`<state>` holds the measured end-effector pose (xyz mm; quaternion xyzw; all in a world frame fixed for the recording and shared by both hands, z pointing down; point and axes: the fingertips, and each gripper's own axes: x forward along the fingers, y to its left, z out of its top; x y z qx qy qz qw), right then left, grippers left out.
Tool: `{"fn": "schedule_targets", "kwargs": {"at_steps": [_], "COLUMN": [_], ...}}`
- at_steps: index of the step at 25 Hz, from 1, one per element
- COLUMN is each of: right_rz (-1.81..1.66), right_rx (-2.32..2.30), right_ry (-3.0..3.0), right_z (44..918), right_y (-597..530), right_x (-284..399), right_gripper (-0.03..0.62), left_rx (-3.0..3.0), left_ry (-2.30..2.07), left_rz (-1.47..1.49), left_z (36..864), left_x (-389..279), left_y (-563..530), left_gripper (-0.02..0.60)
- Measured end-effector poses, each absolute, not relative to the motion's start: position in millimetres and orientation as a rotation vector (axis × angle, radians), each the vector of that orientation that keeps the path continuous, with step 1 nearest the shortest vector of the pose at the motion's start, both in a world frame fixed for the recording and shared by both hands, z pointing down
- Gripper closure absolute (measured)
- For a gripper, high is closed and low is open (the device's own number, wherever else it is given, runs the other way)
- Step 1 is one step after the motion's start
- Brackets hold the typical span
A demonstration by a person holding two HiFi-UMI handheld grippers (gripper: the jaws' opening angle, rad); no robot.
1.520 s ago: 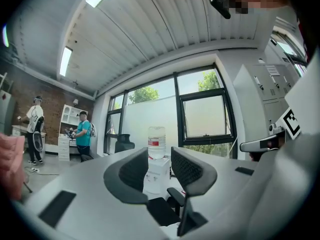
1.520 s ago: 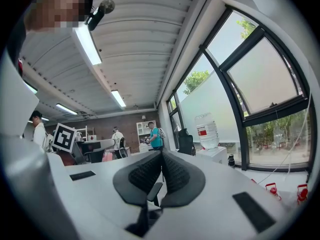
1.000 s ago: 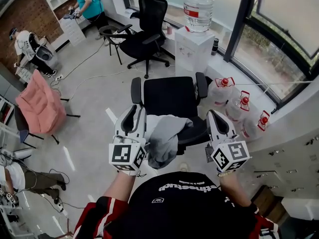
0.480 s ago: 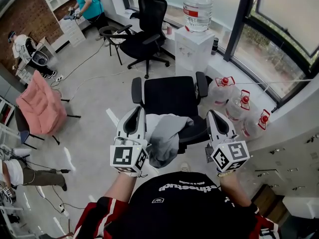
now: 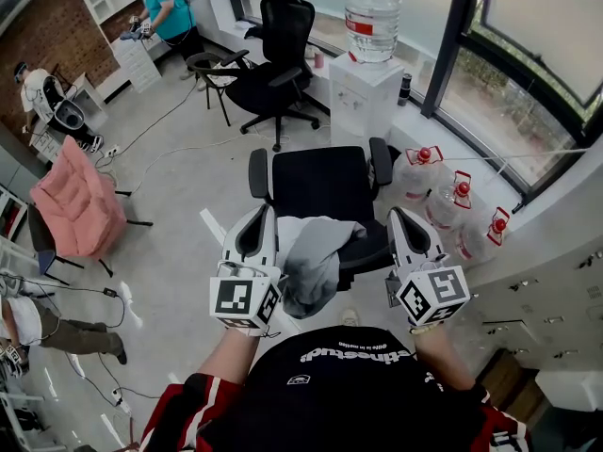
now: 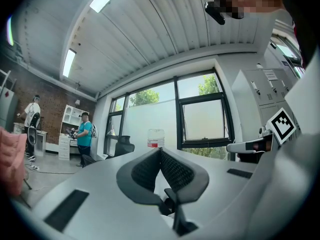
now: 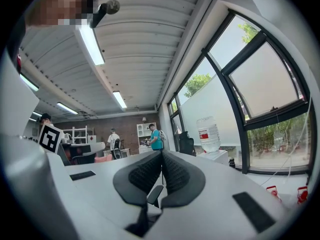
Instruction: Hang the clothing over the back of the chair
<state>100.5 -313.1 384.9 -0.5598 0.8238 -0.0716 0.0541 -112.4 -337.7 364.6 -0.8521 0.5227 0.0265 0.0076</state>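
Observation:
A black office chair [image 5: 325, 182] stands right in front of me, its seat facing away. A grey piece of clothing [image 5: 309, 257] lies draped over the chair's back, hanging down on my side. In the head view my left gripper [image 5: 261, 212] sits just left of the clothing, level, with its jaws shut. Its pads [image 6: 160, 151] meet in the left gripper view with nothing between them. My right gripper [image 5: 397, 215] is to the right of the chair's back, apart from the cloth. The right gripper [image 7: 161, 154] is shut and empty too.
A water dispenser [image 5: 366, 92] with a bottle stands beyond the chair, with spare water jugs [image 5: 424, 172] on the floor by the window. Another black chair [image 5: 273, 64] is farther back, a pink-covered chair [image 5: 75, 201] is at the left, and people work at the far left.
My left gripper's jaws have closed from a wide gap to shut, beside the clothing. The clothing stays on the chair's back. The right gripper has not moved.

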Motion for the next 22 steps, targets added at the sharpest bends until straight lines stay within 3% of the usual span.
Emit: {"fn": "schedule_targets", "kwargs": {"at_steps": [22], "right_rz": [-0.140], "right_rx": [-1.760], "right_ry": [2.525], "right_z": [382.2], "right_y": [-311.8], "right_x": [95.8], "right_gripper": [0.580], "left_rx": [-2.665], "left_ry": [1.673], "left_rz": [0.063], "left_z": [368.7], "left_x": [-122.8], "left_y": [-336.3], "left_gripper": [0.558]}}
